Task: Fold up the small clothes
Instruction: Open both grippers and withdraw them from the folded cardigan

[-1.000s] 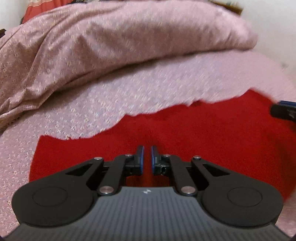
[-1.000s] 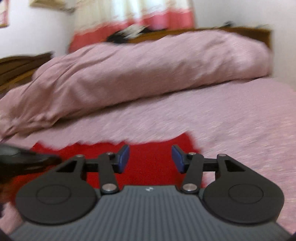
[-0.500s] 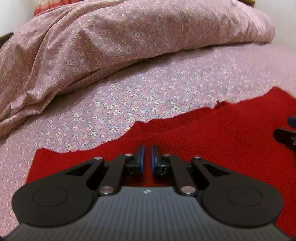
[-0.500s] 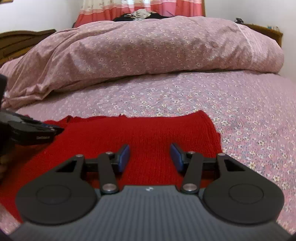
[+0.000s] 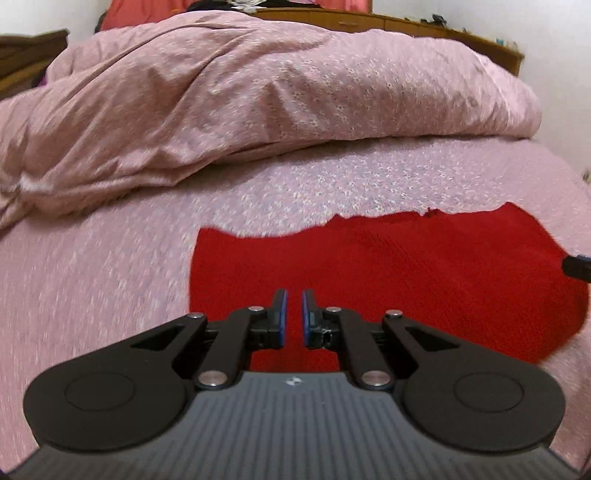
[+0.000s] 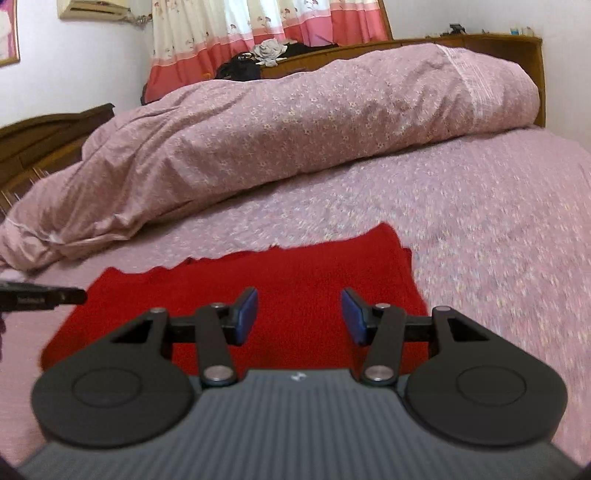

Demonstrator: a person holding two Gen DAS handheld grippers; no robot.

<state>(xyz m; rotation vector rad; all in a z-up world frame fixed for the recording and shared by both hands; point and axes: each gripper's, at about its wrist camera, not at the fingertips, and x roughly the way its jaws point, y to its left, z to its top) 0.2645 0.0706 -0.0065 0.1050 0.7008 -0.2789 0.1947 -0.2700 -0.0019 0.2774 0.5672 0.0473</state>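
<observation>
A red knitted garment (image 5: 406, 266) lies flat on the pink flowered bed sheet (image 5: 92, 295); it also shows in the right wrist view (image 6: 303, 273). My left gripper (image 5: 293, 314) hovers over the garment's near left part with its blue pads almost together and nothing between them. My right gripper (image 6: 299, 314) is open and empty over the garment's near right part. The right gripper's tip shows at the right edge of the left wrist view (image 5: 578, 266), and the left gripper's tip shows at the left edge of the right wrist view (image 6: 40, 297).
A bunched pink flowered duvet (image 6: 295, 129) lies across the far side of the bed. A wooden headboard (image 6: 480, 40) and pink curtains (image 6: 258, 22) stand behind it. Bare sheet (image 6: 517, 240) lies to the right of the garment.
Both grippers have pulled back and risen from the garment, which now looks smaller and farther away. The left gripper has shifted left. Jaw openings are unchanged.
</observation>
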